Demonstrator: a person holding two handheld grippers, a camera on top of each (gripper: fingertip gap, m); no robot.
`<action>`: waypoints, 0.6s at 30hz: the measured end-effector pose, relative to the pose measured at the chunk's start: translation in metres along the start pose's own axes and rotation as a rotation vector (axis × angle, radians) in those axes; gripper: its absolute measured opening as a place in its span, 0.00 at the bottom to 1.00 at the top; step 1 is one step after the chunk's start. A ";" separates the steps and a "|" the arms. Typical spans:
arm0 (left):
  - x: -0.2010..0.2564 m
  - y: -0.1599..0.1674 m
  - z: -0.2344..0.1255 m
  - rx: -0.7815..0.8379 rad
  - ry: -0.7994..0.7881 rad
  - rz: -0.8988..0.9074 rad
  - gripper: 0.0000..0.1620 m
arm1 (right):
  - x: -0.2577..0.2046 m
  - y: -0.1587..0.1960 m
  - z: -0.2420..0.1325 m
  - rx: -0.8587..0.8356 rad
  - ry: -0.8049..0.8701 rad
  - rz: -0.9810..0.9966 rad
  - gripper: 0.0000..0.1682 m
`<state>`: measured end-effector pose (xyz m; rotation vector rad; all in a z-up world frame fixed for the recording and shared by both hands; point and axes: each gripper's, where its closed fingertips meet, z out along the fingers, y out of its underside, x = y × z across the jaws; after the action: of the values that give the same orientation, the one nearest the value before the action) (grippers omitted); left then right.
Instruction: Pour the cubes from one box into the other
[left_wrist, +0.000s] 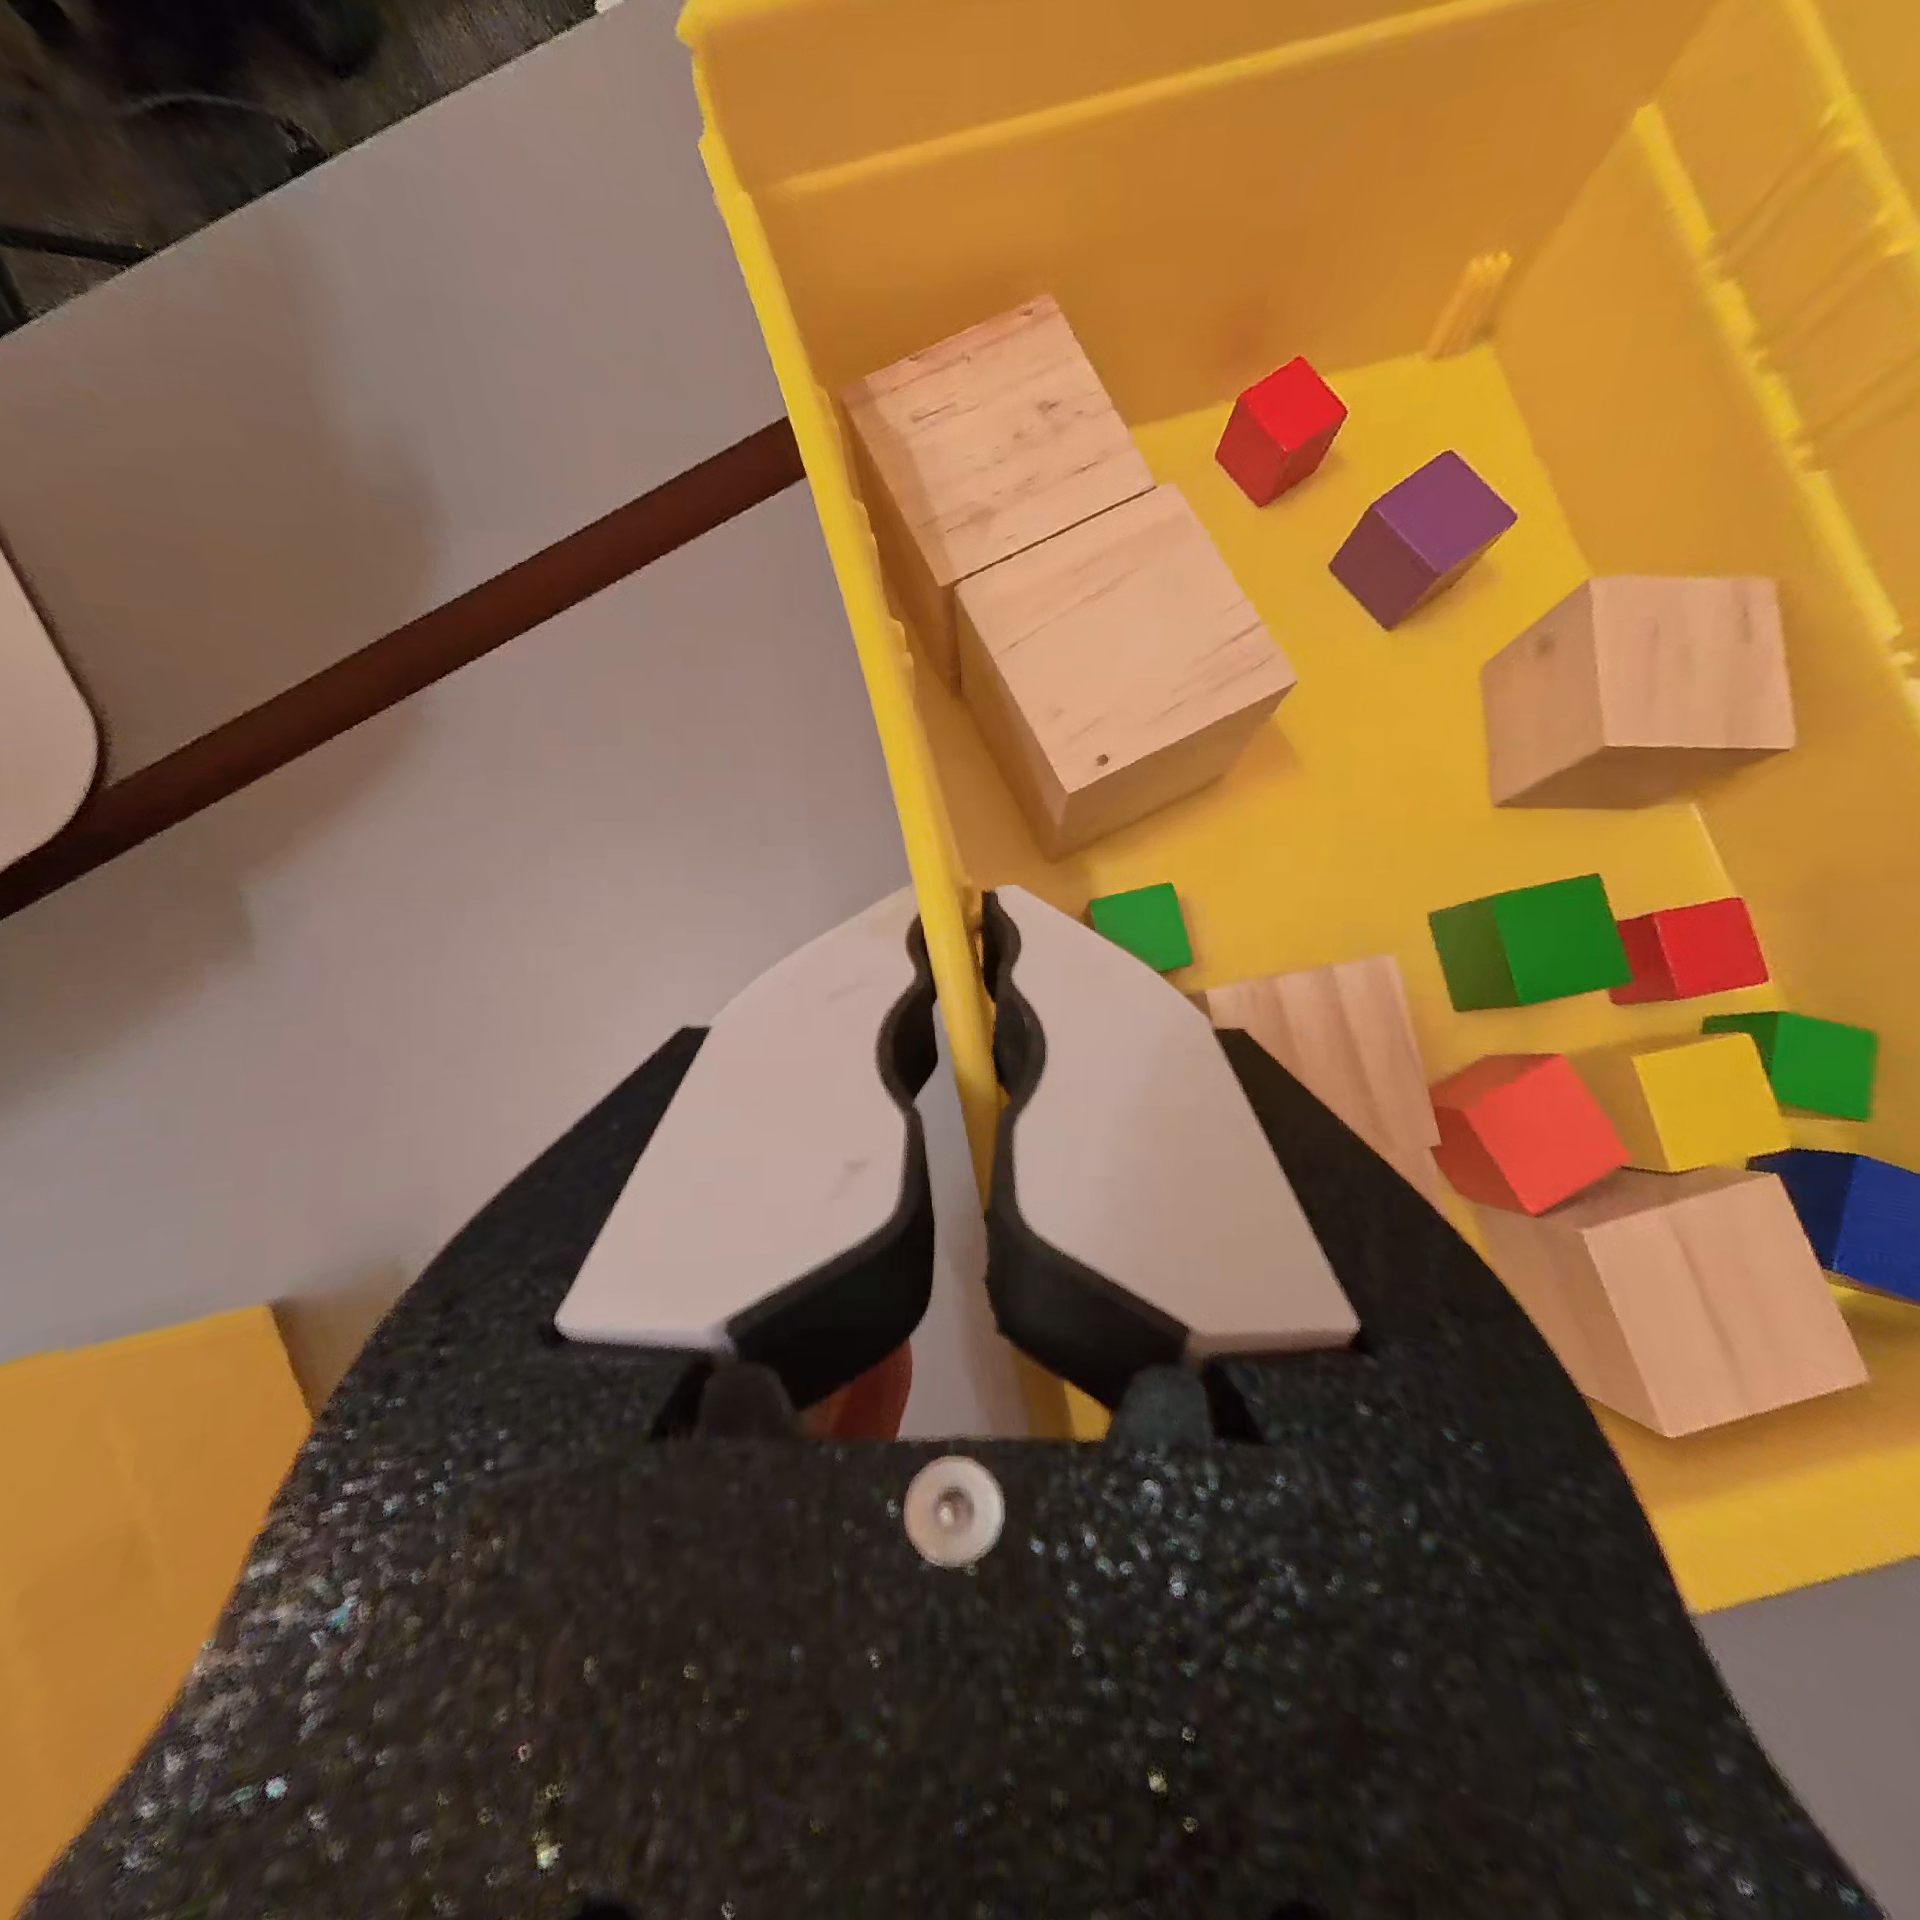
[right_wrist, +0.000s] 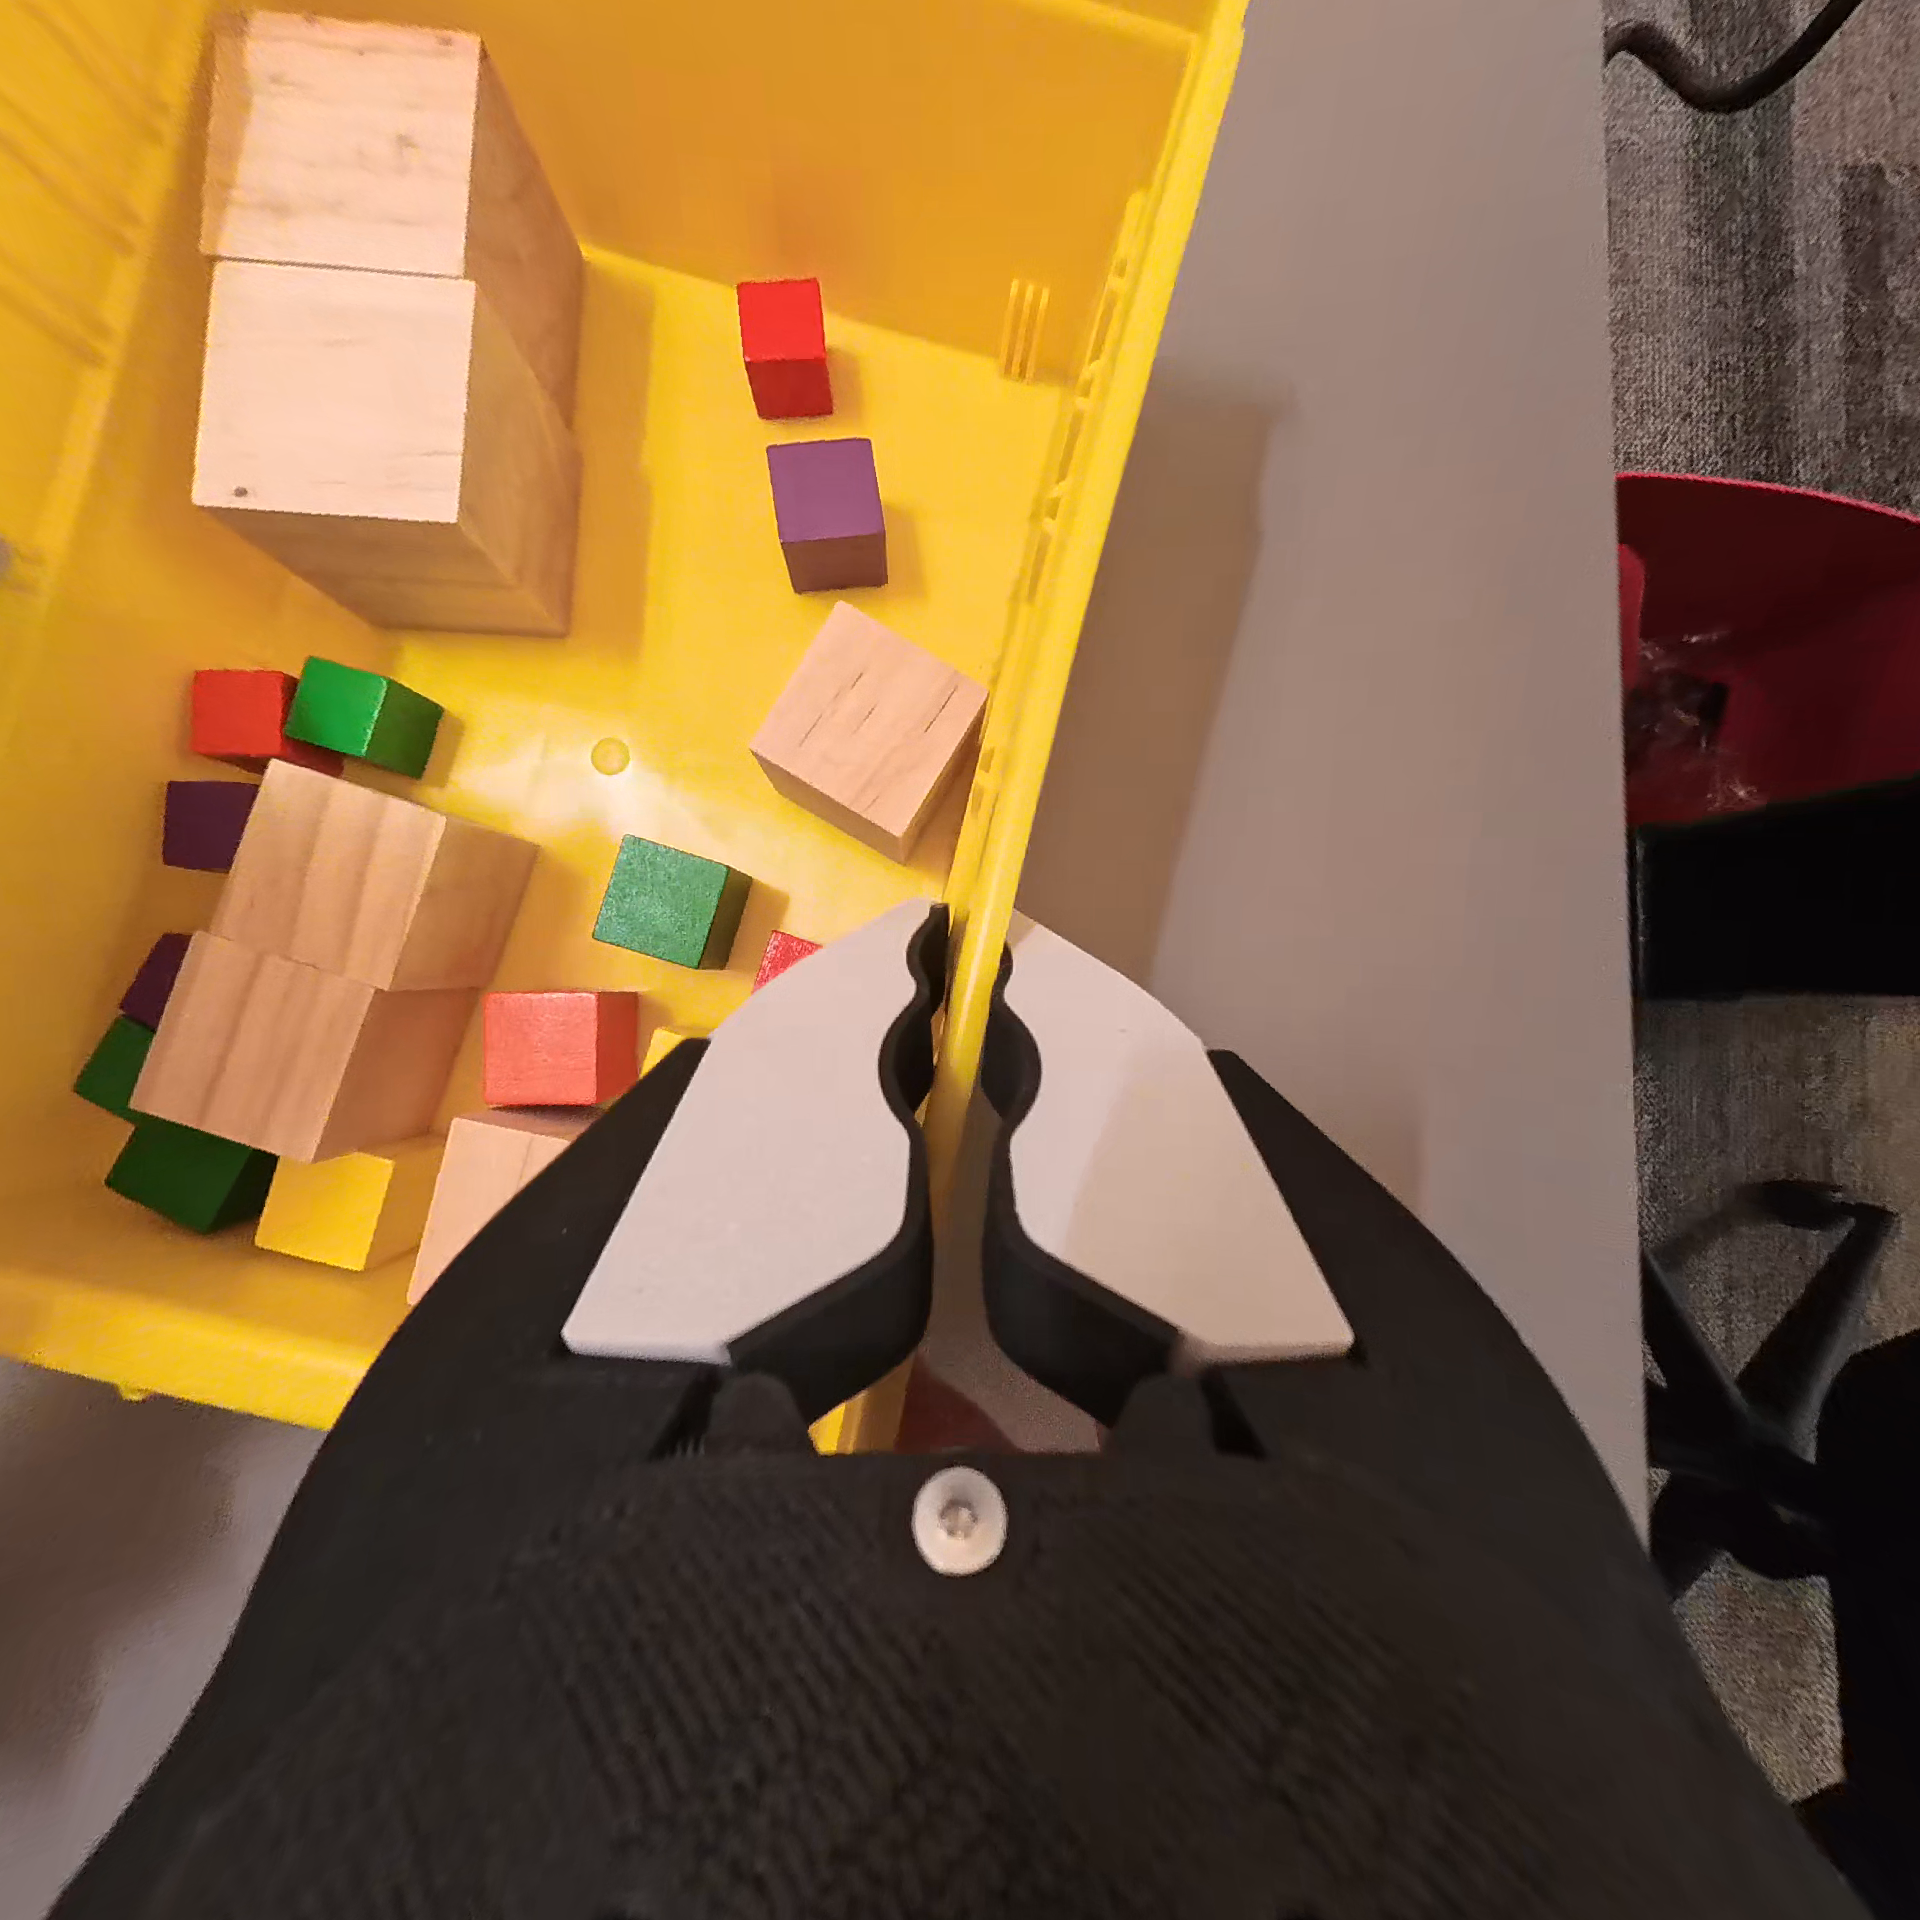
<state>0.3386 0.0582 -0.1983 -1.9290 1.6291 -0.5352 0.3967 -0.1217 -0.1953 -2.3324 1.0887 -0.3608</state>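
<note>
Cubes (left_wrist: 1122, 665) of bare and painted wood are held inside a yellow box (left_wrist: 1143, 239) on the table (left_wrist: 416, 416); opposite walls are clamped by the left gripper (left_wrist: 951, 925) and the right gripper (right_wrist: 971, 935).

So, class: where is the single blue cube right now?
In the left wrist view, the blue cube sits at the right edge inside the yellow box, beside a yellow cube.
</note>
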 end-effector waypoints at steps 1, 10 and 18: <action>-0.001 0.001 -0.006 0.006 0.002 0.001 0.03 | -0.004 0.001 -0.006 0.007 0.004 -0.009 0.02; -0.026 -0.020 -0.086 0.139 0.003 -0.004 0.03 | -0.038 -0.030 -0.086 0.162 0.048 -0.049 0.02; -0.092 -0.030 -0.167 0.227 -0.027 -0.050 0.03 | -0.114 -0.076 -0.151 0.298 0.059 -0.139 0.03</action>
<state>0.2403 0.1256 -0.0463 -1.8041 1.4397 -0.6811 0.3040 -0.0476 -0.0298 -2.1455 0.8369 -0.6043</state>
